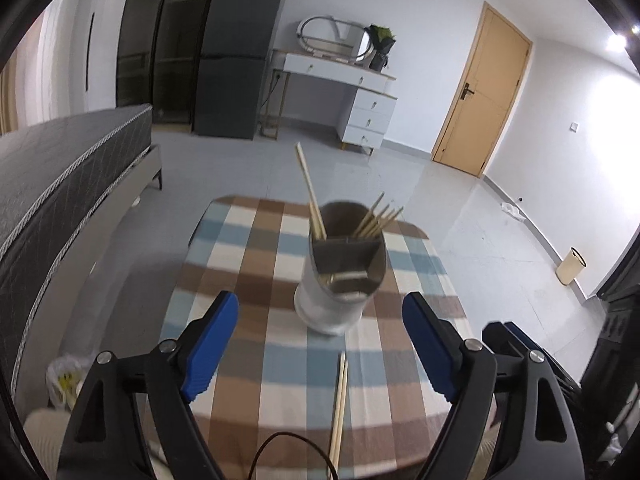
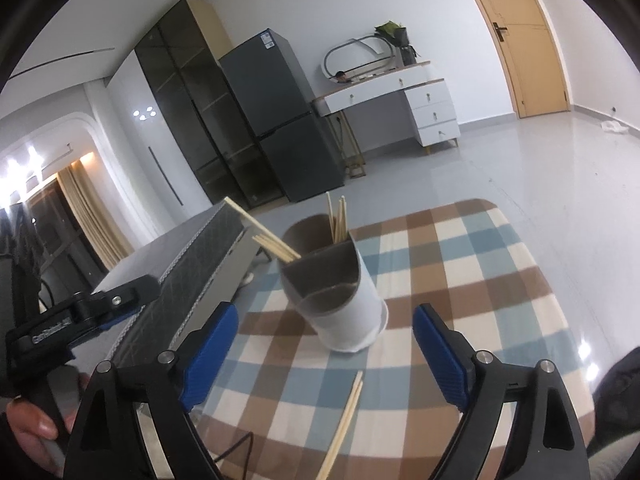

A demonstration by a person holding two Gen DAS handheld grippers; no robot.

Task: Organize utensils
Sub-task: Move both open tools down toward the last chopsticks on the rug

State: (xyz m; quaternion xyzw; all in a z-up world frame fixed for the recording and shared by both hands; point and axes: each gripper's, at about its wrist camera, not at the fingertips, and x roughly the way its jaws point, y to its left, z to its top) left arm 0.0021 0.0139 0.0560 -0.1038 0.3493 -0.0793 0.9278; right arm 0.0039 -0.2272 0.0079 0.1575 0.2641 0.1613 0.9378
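Both sets of fingers spread wide and empty, left gripper (image 1: 320,336) and right gripper (image 2: 326,344) aimed at the holder (image 1: 340,268). Loose chopsticks (image 1: 340,400) flat on the checked tabletop (image 1: 248,248) just short of it, probably next for pickup.

Illumination: even, moderately bright indoor light. Ceiling lamps (image 1: 616,42) glare at upper right of the left wrist view; the floor (image 2: 520,168) shows reflections. Fisheye distortion bends edges; dark vignette. Slight motion blur on the checked worktop (image 1: 280,360).
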